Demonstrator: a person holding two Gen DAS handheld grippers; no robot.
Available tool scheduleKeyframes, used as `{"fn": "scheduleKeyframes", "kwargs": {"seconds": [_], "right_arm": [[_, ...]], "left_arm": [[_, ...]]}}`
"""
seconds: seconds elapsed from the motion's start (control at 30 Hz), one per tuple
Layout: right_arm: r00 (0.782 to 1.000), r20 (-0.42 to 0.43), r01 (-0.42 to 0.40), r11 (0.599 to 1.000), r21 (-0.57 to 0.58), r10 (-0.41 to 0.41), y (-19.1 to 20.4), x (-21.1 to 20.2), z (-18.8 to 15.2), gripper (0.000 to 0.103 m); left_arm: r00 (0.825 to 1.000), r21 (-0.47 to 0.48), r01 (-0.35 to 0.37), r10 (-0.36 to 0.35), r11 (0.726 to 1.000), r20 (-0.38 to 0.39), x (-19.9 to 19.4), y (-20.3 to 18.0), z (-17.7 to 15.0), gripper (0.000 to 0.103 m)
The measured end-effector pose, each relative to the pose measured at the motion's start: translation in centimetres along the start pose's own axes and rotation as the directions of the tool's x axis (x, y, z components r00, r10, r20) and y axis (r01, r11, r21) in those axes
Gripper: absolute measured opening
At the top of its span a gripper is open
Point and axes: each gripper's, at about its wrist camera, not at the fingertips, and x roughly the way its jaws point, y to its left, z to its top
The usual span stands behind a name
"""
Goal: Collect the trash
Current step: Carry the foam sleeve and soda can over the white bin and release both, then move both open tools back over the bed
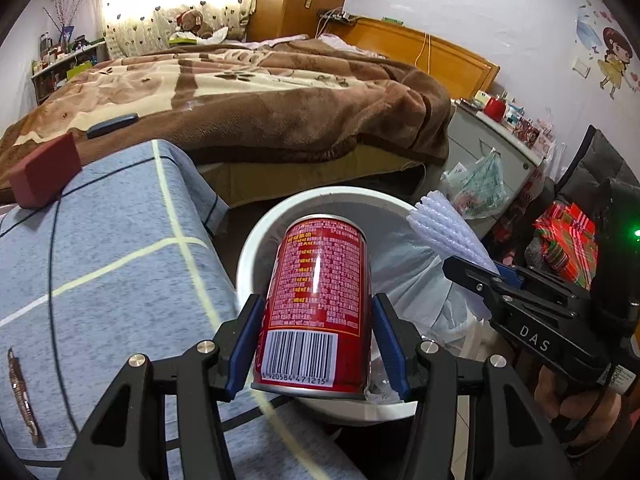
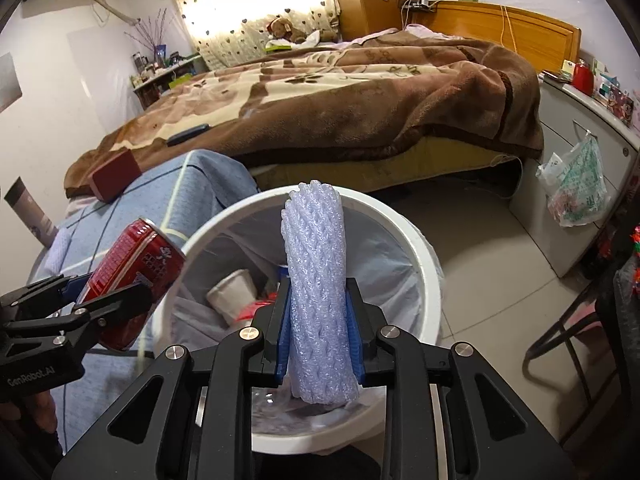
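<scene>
A glossy red can is clamped by the left tongs and a ribbed white foam sleeve by the right tongs, both held above the white bag-lined bin.

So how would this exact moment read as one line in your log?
left claw: shut on red can | right claw: shut on foam net | both over white bin | nothing dropped yet

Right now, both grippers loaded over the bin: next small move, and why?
Probably open the right gripper first. Its foam net sleeve hangs squarely over the lined white bin, so it should drop in. The left gripper holds the red can nearer the bin's rim, so nudge it inward before release.
</scene>
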Motion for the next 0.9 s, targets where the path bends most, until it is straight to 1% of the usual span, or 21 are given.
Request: {"fn": "scheduleKeyframes", "kwargs": {"seconds": [0.1, 0.13, 0.2, 0.23, 0.27, 0.57, 0.9], "right_arm": [[1.000, -0.001, 0.008, 1.000, 0.002, -0.008, -0.4, 0.1, -0.1, 0.027], [1.000, -0.005, 0.013, 1.000, 0.000, -0.013, -0.5, 0.2, -0.1, 0.030], [1.000, -0.009, 0.022, 1.000, -0.005, -0.022, -0.7, 0.3, -0.2, 0.043], [0.999, -0.012, 0.031, 0.999, -0.009, -0.031, -0.7, 0.4, -0.3, 0.055], [0.999, -0.010, 0.036, 0.999, -0.009, -0.036, -0.7, 0.3, -0.4, 0.059], [0.999, 0.012, 0.035, 0.999, 0.015, -0.036, -1.0, -0.3, -0.4, 0.059], [0.998, 0.054, 0.017, 1.000, 0.008, -0.017, 0.7, -1.2, -0.2, 0.059]], "left_arm": [[1.000, 0.003, 0.005, -0.005, 1.000, -0.010, 0.8, -0.4, 0.0, 0.057], [1.000, 0.000, 0.000, 0.000, 1.000, -0.015, 1.0, -0.5, 0.0, 0.057], [1.000, 0.004, -0.012, 0.012, 1.000, -0.018, 1.1, -0.7, 0.0, 0.062], [1.000, 0.003, -0.010, 0.010, 1.000, -0.016, 1.0, -0.7, 0.0, 0.063], [1.000, -0.001, -0.005, 0.005, 1.000, -0.017, 1.0, -0.7, 0.0, 0.063], [1.000, -0.020, -0.015, 0.015, 1.000, 0.008, -0.3, 0.2, -0.2, 0.064], [0.998, -0.043, -0.030, 0.033, 0.999, 0.058, -2.9, 1.5, -0.6, 0.064]]}}
